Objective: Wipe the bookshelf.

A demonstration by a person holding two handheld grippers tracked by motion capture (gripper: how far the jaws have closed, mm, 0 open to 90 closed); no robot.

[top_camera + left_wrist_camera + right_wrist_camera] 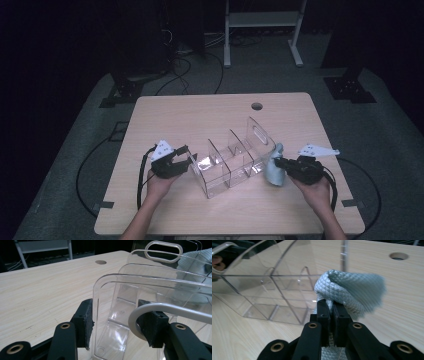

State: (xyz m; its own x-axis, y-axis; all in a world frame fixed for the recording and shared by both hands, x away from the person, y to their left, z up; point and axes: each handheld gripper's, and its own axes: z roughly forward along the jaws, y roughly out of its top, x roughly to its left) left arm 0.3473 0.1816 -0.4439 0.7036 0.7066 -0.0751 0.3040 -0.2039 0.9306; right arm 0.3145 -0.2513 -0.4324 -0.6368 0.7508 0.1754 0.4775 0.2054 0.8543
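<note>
The right claw (pixel 331 305) is clamped tight on a bunched grey-blue cloth (pixel 352 287), its two black jaws pressed together with the fabric pinched between them and the rest of the cloth ballooning above and beyond the tips. In the high view this claw (pixel 278 162) is seen at the lower right of the table (pixel 165 112), with the cloth (pixel 274 169) held just beside the near right end of a clear plastic organizer (pixel 234 160) that sits in the middle of the frame. The left claw (pixel 115 317) is closed on the organizer's end wall (pixel 105 290): one pad is laid against the outside of the clear wall and the other sits inside, behind a white curved rim, so the organizer is steadied from the lower left. The step in hand is judged to be wiping the organizer, with the cloth brought up to its side but, as far as can be told, not yet pressed firmly against the plastic. For the next move, the cloth would need to be carried onto a wall or into a compartment and rubbed along it, while the hold on the far end is kept firm so the light plastic is not pushed across the table.
</note>
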